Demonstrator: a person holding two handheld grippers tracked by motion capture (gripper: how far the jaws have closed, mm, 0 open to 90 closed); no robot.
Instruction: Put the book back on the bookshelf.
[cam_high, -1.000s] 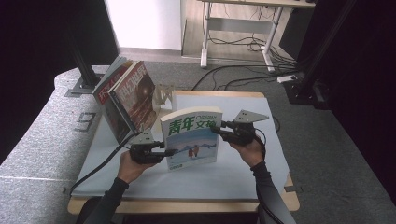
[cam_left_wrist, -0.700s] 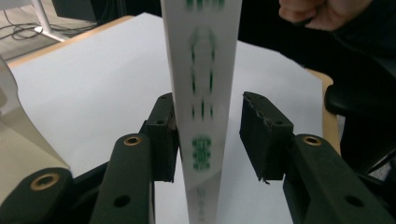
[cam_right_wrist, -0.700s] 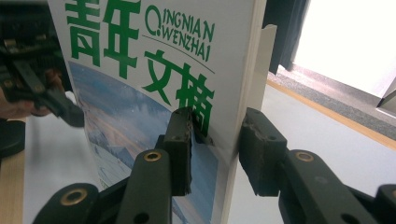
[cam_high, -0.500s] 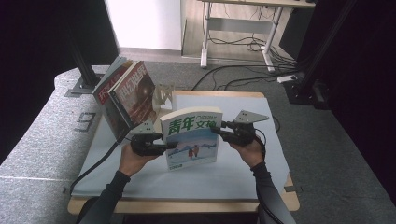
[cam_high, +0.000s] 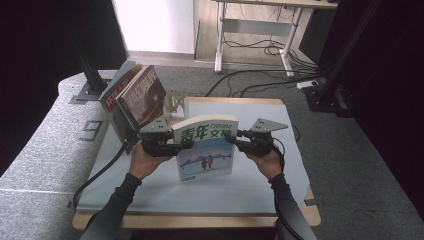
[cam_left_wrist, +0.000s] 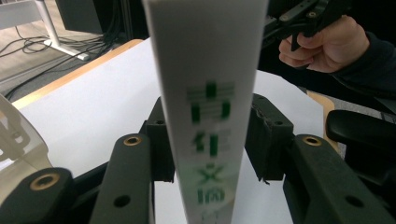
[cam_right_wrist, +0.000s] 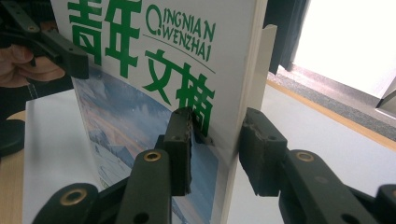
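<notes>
Two leaning books (cam_high: 134, 97) left of held magazine (cam_high: 206, 147), white stand (cam_high: 175, 100) behind

Since a second ago I see the magazine (cam_high: 206, 148) has drifted slightly toward the left of the high view, closer to the leaning stack of magazines (cam_high: 134, 98) at the upper left. My left gripper (cam_high: 170, 148) has slid left with its spine edge, and my right gripper (cam_high: 235, 141) has followed on the page edge. The magazine stands a touch more upright on the worktop (cam_high: 250, 190) now.
</notes>
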